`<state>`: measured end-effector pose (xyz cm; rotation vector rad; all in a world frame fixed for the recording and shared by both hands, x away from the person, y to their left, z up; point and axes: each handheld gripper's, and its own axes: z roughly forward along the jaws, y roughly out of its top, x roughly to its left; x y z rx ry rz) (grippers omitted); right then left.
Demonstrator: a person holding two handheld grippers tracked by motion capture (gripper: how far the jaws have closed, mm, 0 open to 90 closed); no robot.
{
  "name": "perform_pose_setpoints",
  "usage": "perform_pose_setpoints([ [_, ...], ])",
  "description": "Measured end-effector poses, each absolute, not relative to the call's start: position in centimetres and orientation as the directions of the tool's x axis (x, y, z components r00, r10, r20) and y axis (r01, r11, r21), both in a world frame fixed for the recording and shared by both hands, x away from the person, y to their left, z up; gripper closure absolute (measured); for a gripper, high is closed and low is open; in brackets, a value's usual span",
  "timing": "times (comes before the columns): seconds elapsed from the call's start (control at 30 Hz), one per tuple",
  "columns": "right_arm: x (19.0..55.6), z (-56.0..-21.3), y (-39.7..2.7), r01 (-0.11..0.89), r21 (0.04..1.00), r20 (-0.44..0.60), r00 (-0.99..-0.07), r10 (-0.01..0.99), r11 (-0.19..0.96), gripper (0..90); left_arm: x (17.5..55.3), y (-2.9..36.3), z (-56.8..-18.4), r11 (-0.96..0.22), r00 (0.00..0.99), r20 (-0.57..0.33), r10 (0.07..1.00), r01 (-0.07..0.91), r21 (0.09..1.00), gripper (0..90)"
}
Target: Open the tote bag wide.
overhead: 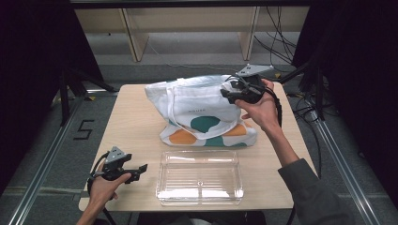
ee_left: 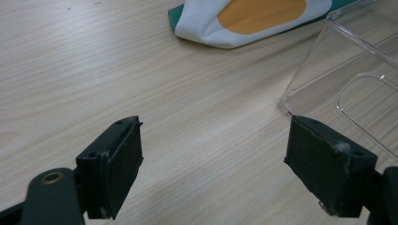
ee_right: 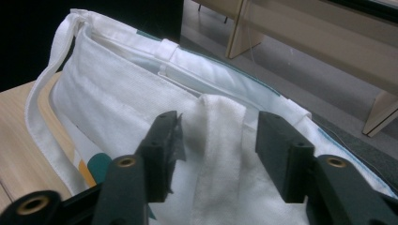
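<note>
A white tote bag (overhead: 197, 110) with orange and teal patches lies on the wooden table (overhead: 136, 122), its mouth toward the far side. My right gripper (overhead: 226, 93) hovers at the bag's right upper edge. In the right gripper view its jaws (ee_right: 216, 126) straddle a white fabric strap (ee_right: 218, 154) of the bag (ee_right: 117, 93), with small gaps on both sides of the strap. My left gripper (overhead: 141, 169) rests near the front left of the table, open, nothing between its jaws (ee_left: 213, 136). A corner of the bag (ee_left: 253, 18) lies ahead of it.
A clear plastic tray (overhead: 199, 177) sits at the front middle of the table, just right of the left gripper; its corner (ee_left: 347, 70) is close to that gripper's right jaw. Shelving legs and cables stand on the floor beyond the table.
</note>
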<state>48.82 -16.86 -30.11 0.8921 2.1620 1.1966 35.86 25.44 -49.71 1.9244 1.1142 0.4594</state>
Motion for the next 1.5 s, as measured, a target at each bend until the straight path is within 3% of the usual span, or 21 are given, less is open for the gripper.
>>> perform_pose_setpoints([
  [0.2,49.4,-30.2,-17.1,0.292,0.862,-0.116,-0.682,0.723,0.414,62.3,35.9,25.4,-49.7,-0.251,0.539,-0.089,0.837,0.525,0.813,18.2],
  [0.23,49.4,-30.2,-17.1,0.311,0.862,-0.094,-0.679,0.728,0.401,68.8,35.9,25.4,-49.7,-0.252,0.539,-0.088,0.838,0.524,0.814,18.2],
  [0.43,49.0,-30.0,-17.6,0.265,0.869,-0.129,-0.694,0.709,0.418,85.6,35.9,25.4,-49.7,-0.252,0.541,-0.087,0.836,0.52,0.816,18.2],
  [0.8,44.0,-29.8,-19.1,0.125,0.87,-0.239,-0.74,0.629,0.478,86.9,35.9,25.3,-49.8,-0.245,0.534,-0.093,0.84,0.527,0.813,18.2],
  [0.97,43.9,-31.8,-19.8,0.134,0.859,-0.239,-0.748,0.619,0.494,87.0,35.9,25.4,-49.8,-0.243,0.528,-0.093,0.844,0.533,0.811,18.2],
  [1.5,47.0,-40.0,-20.1,0.301,0.817,-0.11,-0.756,0.645,0.492,87.0,36.0,25.6,-49.7,-0.232,0.527,-0.101,0.844,0.527,0.818,19.4],
])
